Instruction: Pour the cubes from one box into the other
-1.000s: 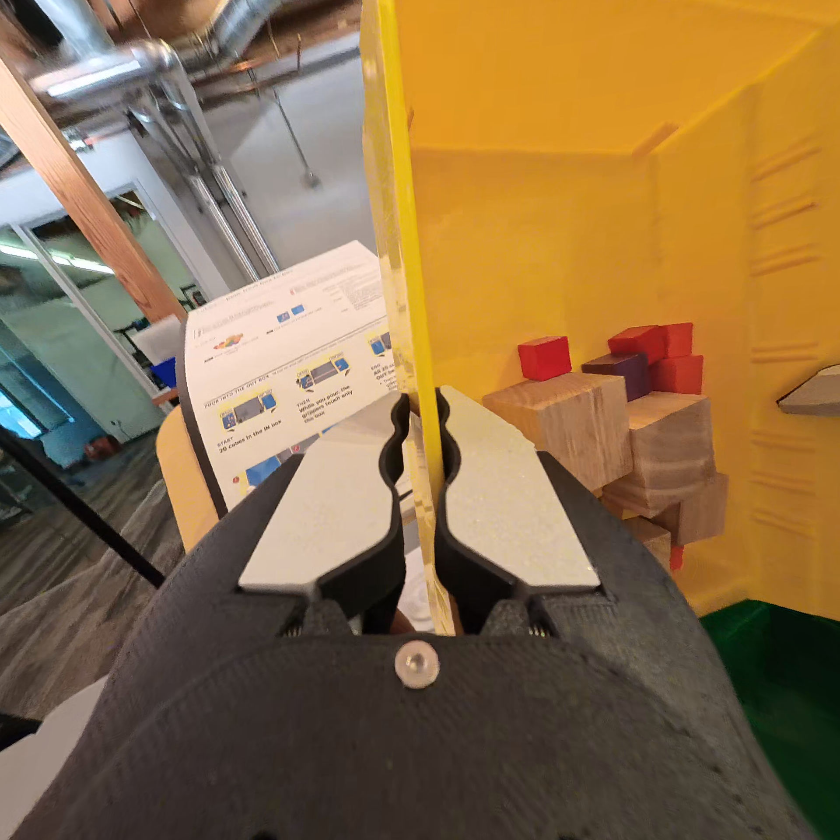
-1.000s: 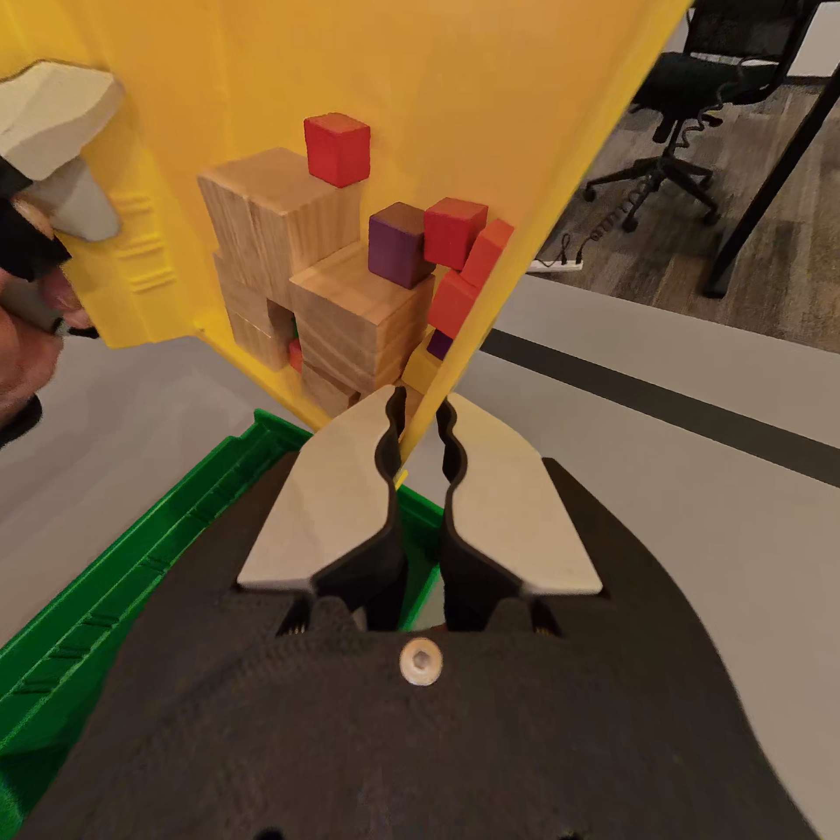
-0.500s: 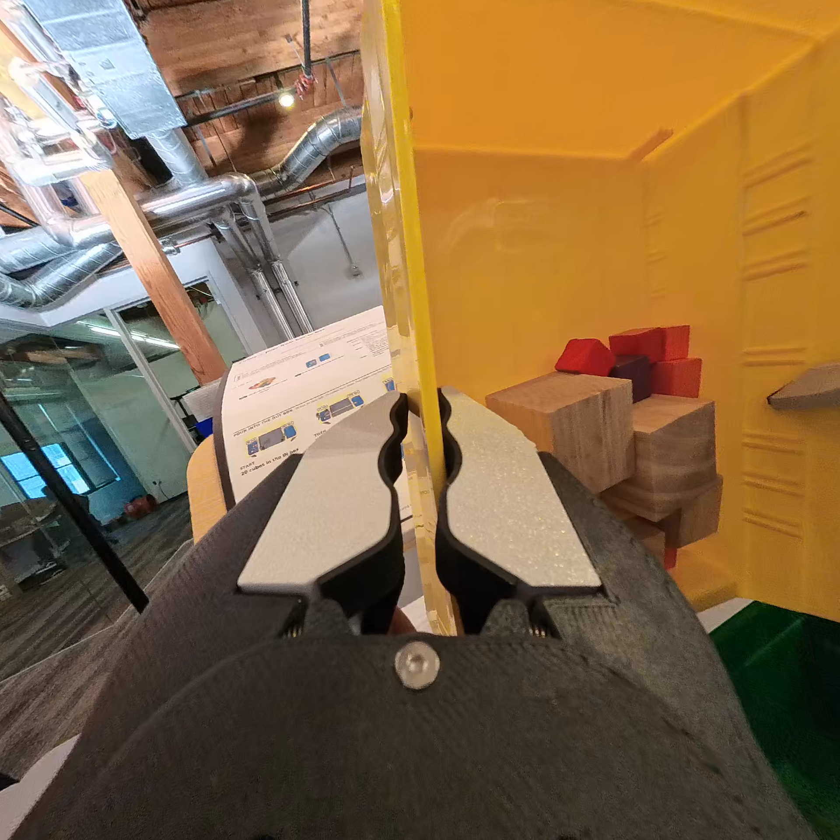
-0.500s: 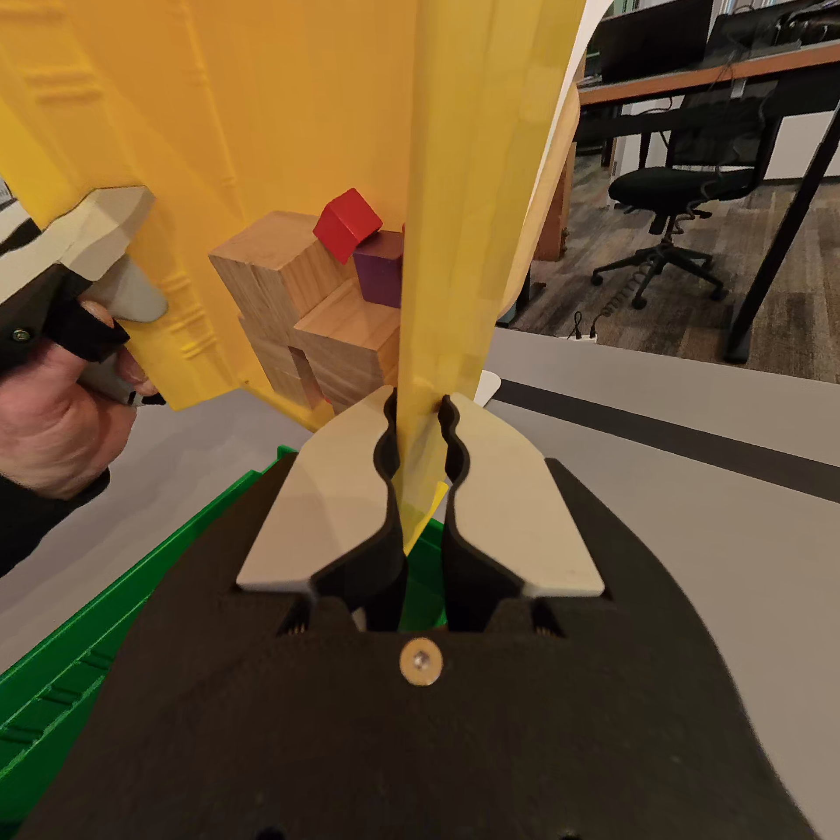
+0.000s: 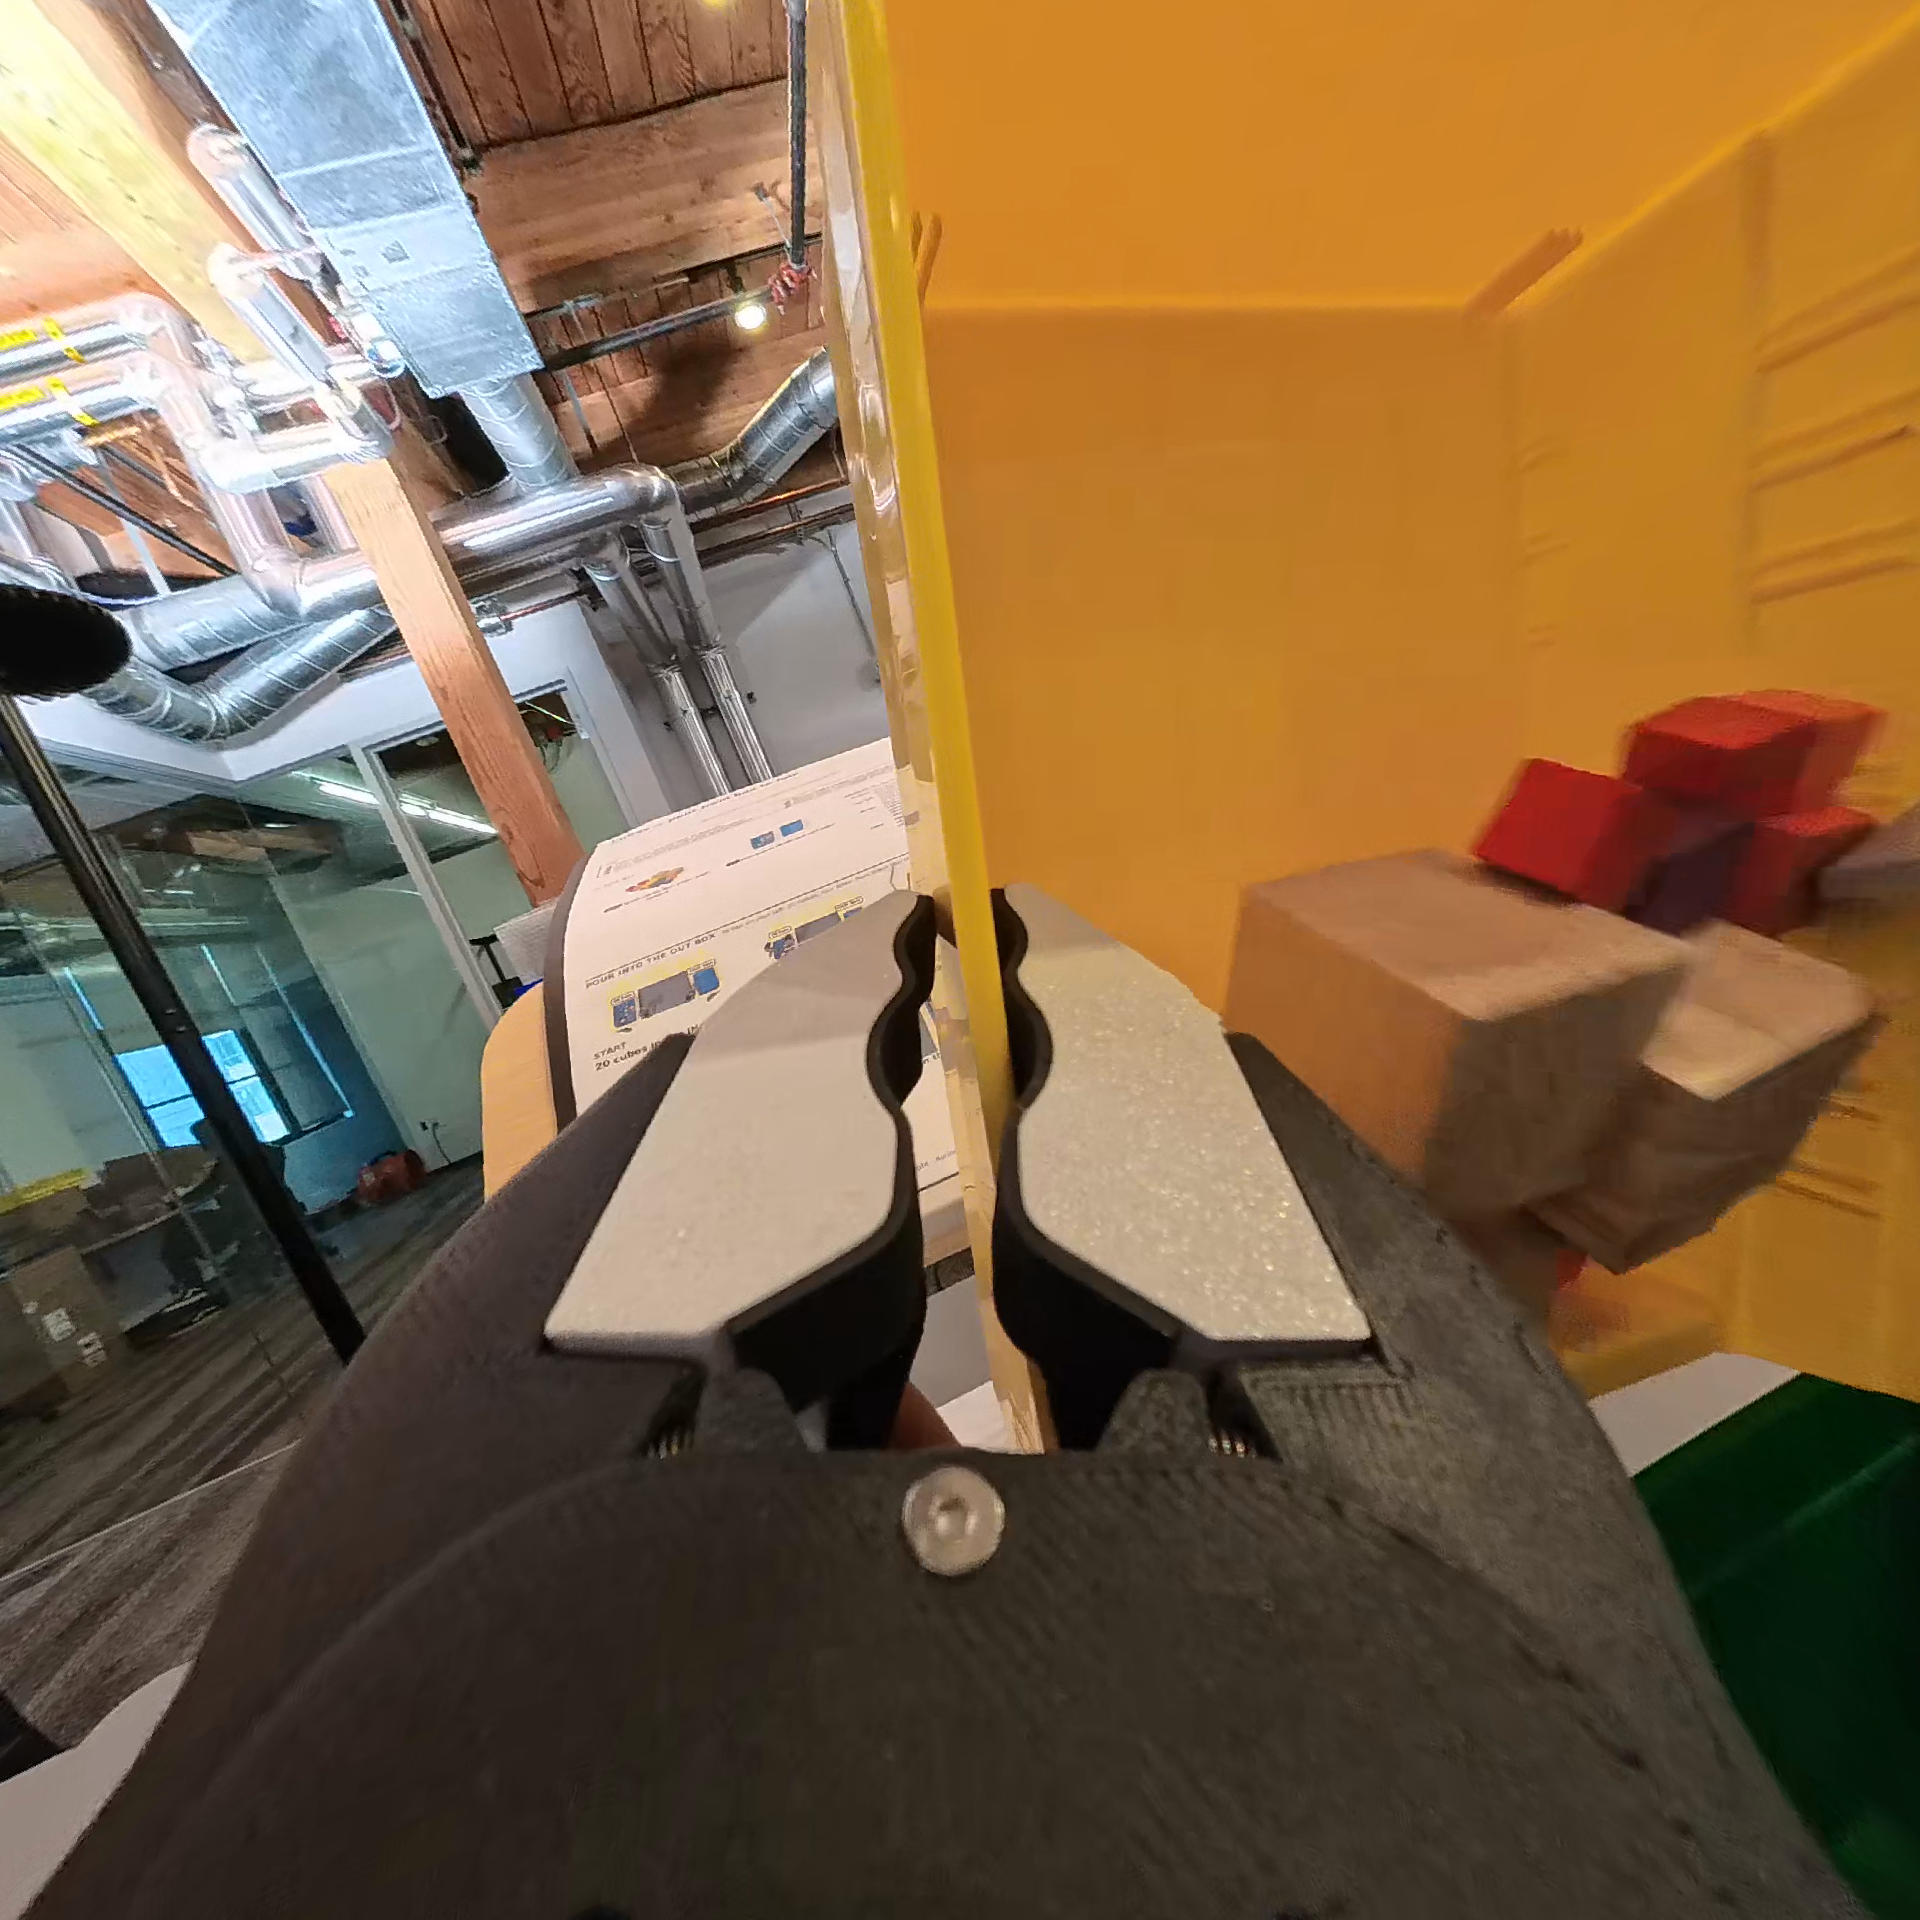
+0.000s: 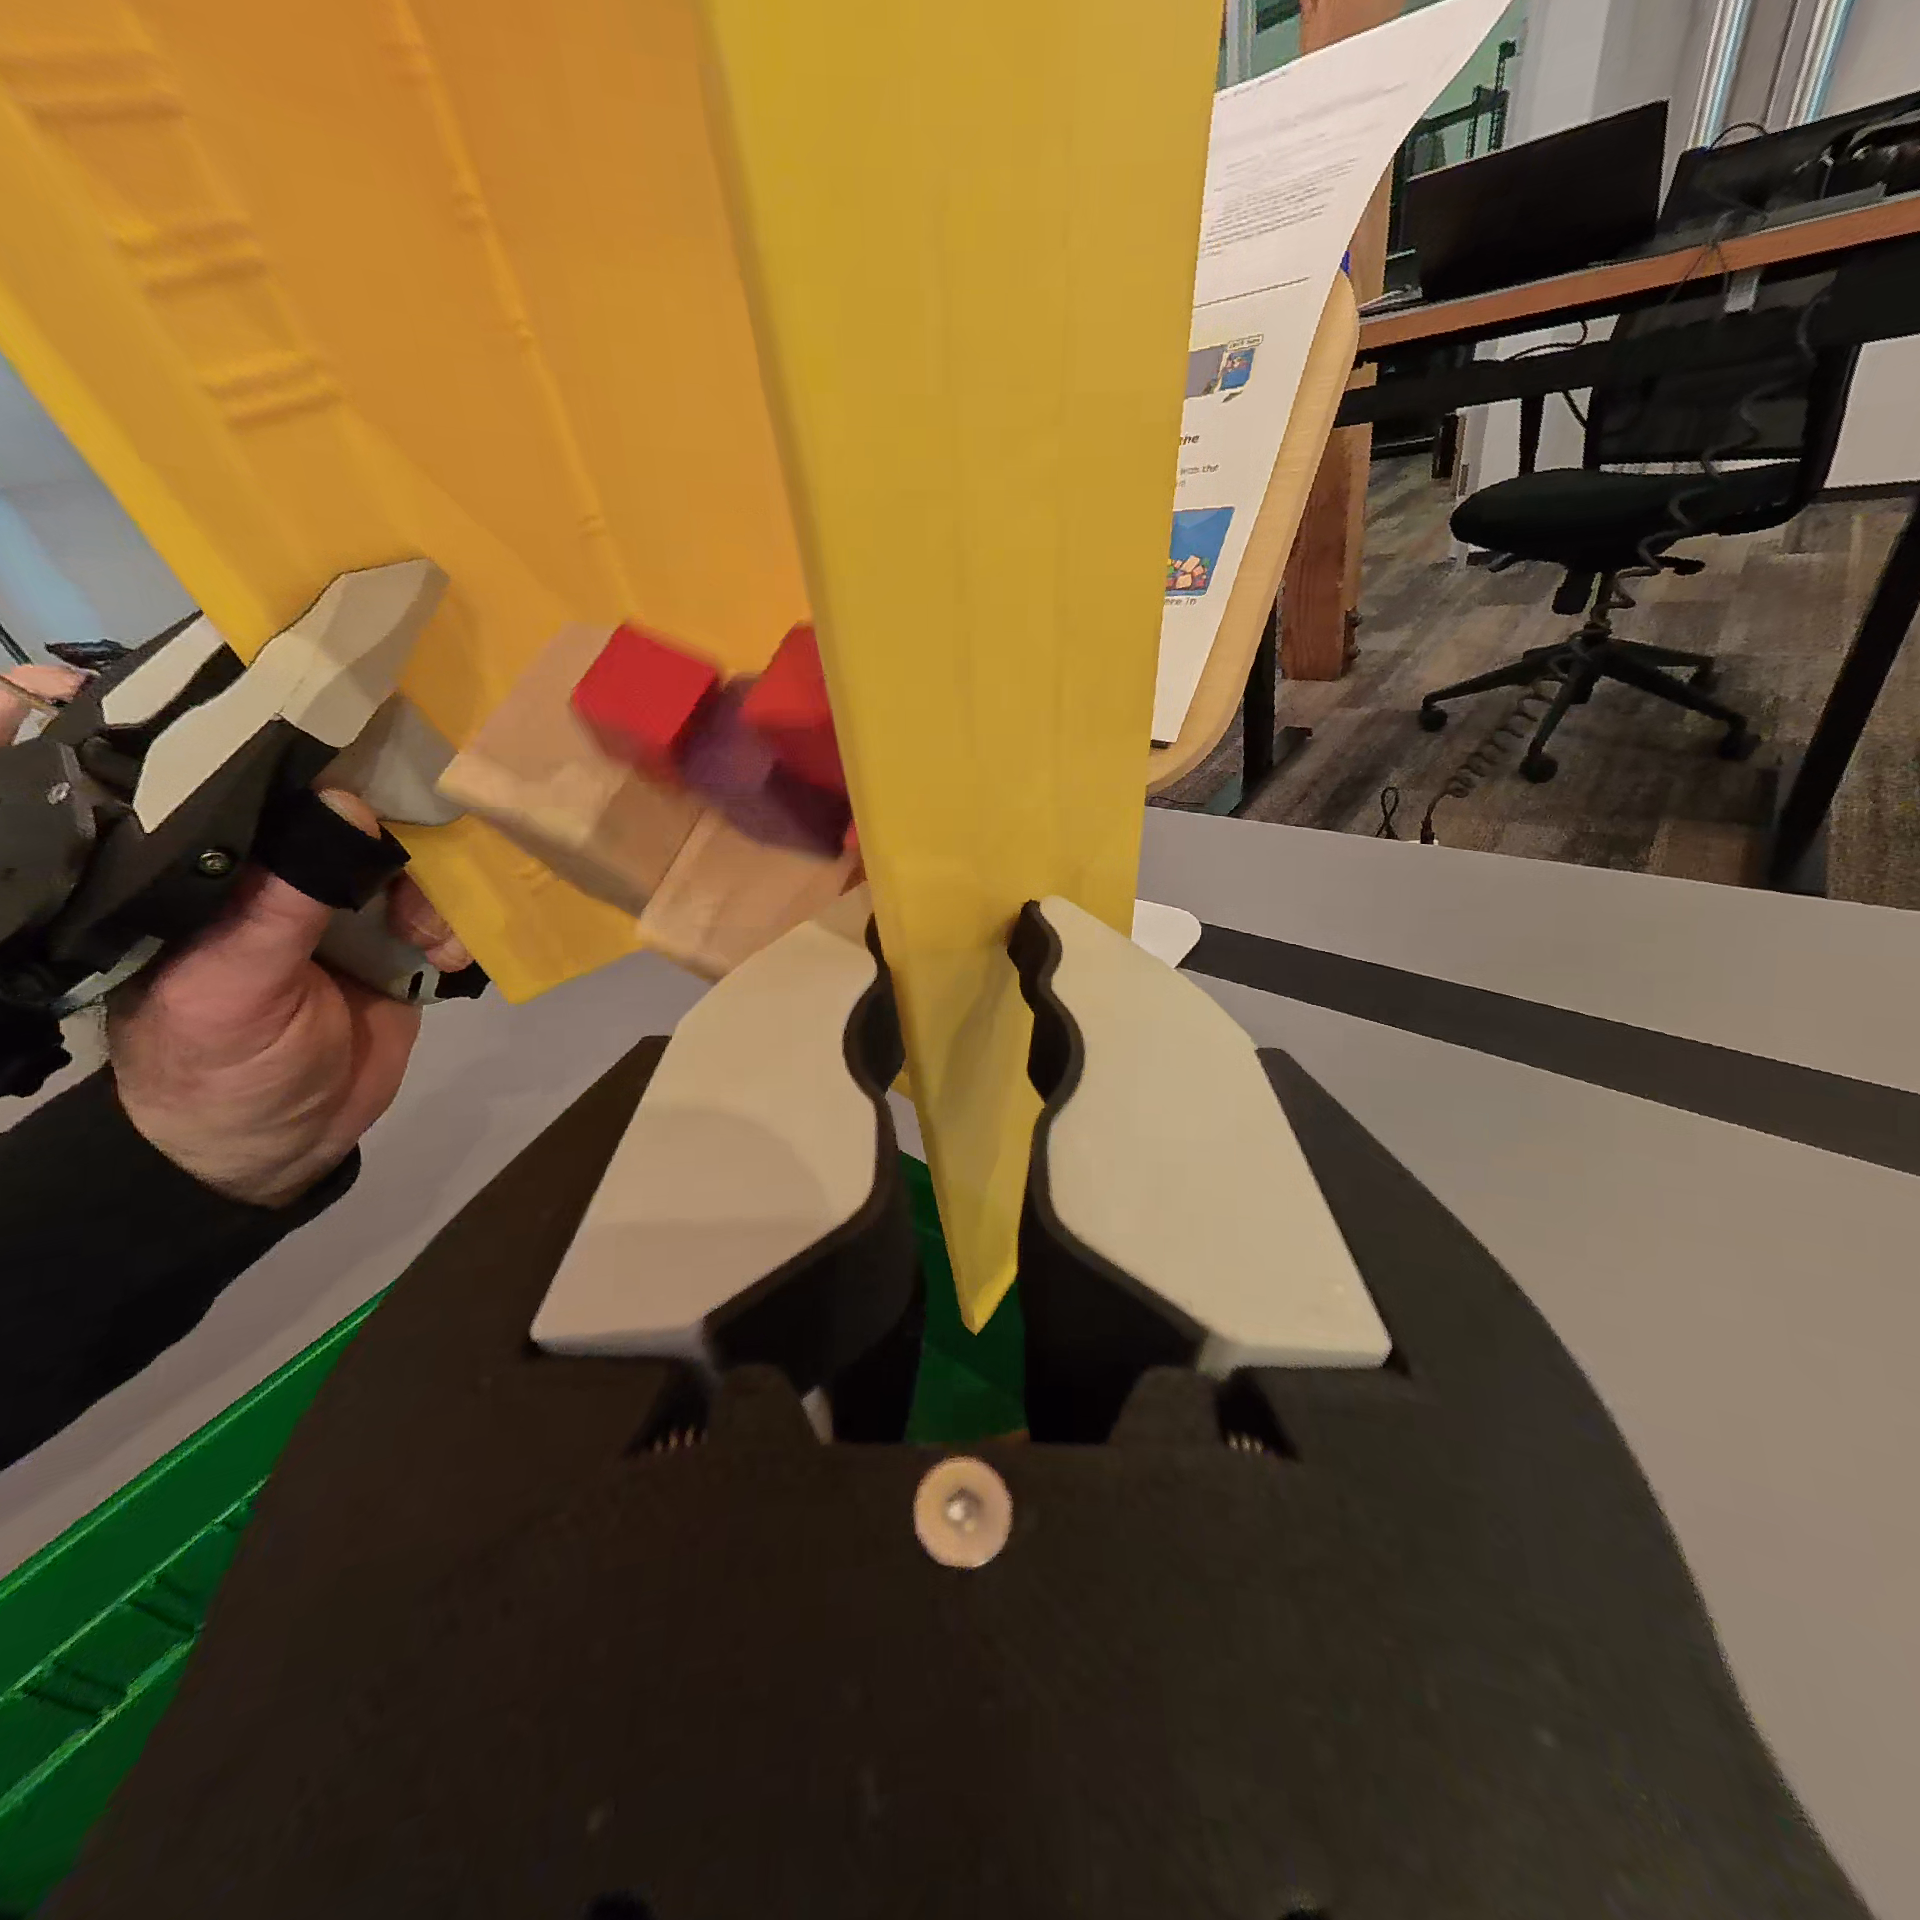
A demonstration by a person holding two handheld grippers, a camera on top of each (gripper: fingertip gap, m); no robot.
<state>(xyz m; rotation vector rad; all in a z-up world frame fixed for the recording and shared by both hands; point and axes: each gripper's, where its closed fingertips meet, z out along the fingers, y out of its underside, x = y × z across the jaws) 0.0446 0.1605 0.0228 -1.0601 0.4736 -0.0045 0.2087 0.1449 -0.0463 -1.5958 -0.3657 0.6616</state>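
Note:
The yellow box is held up and tipped steeply over the green box. My left gripper is shut on one yellow wall. My right gripper is shut on the opposite wall. Wooden cubes and small red cubes with a purple one slide, blurred, at the box's open lip. In the right wrist view the cubes spill past the edge beside the left gripper, above the green box.
A printed instruction sheet stands on a curved wooden stand behind the boxes. The grey table has a dark stripe. An office chair and a desk stand beyond it. A person's hand holds the left gripper.
The yellow box has tipped much further over the green box. The cubes, earlier stacked still in the corner, have slid to the open edge and are tumbling out.

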